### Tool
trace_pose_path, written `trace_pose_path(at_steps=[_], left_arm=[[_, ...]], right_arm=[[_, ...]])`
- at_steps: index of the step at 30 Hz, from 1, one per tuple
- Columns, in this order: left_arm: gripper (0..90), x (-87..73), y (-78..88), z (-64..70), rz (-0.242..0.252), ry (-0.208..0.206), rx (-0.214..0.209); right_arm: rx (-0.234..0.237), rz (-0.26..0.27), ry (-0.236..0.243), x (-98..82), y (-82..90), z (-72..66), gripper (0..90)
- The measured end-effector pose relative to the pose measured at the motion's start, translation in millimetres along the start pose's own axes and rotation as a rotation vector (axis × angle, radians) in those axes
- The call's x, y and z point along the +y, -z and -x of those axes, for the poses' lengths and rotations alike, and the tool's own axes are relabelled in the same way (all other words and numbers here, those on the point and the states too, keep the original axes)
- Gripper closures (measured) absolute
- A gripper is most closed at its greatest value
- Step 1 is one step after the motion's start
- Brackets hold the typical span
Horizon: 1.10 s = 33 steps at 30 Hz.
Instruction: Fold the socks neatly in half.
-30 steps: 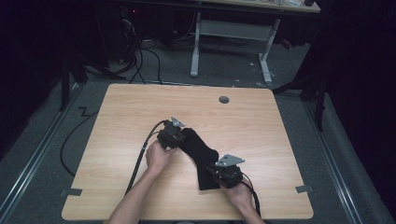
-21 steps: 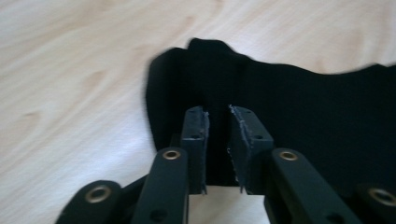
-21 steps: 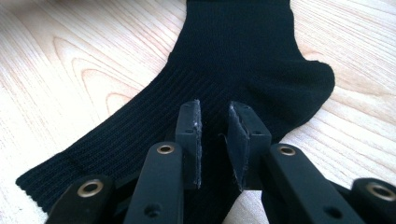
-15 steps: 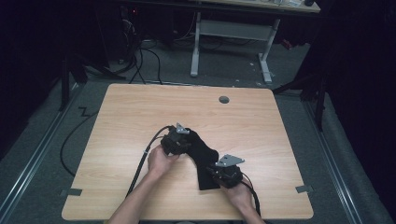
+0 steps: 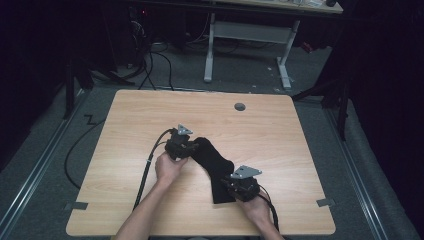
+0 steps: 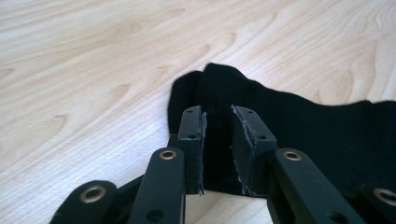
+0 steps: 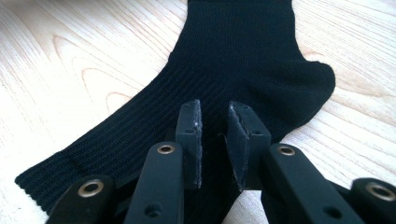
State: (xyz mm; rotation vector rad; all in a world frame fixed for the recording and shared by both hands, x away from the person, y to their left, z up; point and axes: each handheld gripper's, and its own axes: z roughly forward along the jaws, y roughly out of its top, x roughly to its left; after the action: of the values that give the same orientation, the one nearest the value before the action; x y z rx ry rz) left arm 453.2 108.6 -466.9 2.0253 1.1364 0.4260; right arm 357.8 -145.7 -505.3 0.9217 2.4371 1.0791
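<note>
A black sock (image 5: 215,162) lies flat and slantwise on the wooden table (image 5: 280,130). My left gripper (image 5: 194,146) is at its far upper-left end. In the left gripper view the jaws (image 6: 218,112) stand a little apart over that end of the sock (image 6: 303,121). They have just been closing, with fabric in the gap and the pads not pressing on it. My right gripper (image 5: 230,185) rests at the sock's near end. Its jaws (image 7: 214,106) also stand slightly apart over the ribbed cuff part of the sock (image 7: 243,56).
A round cable hole (image 5: 240,106) sits near the table's far edge. The left gripper's black cable (image 5: 150,160) trails off the table's front left. A white desk frame (image 5: 250,35) stands on the dark floor behind.
The left gripper shifted a little toward the sock's middle, then back to its far end. The sock and the right gripper have kept still.
</note>
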Motion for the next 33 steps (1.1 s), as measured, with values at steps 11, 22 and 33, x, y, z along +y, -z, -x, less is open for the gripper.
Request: trace_pose_path(at_steps=[11, 22, 33], left_arm=[[74.9, 5.0, -7.8, -4.7, -0.013, 0.029, 0.038], [68.1, 0.5, -22.7, 17.3, -0.07, -0.033, -0.016], [86.9, 2.8, -23.8, 23.8, -0.074, -0.086, -0.031]], right_arm=[[-0.004, 0.001, 0.01, -0.1, -0.1, -0.5, 74.9], [-0.007, 0.004, 0.014, -0.5, -0.2, -0.7, 74.9], [-0.006, 0.005, 0.018, -0.8, -0.1, -0.8, 75.1]])
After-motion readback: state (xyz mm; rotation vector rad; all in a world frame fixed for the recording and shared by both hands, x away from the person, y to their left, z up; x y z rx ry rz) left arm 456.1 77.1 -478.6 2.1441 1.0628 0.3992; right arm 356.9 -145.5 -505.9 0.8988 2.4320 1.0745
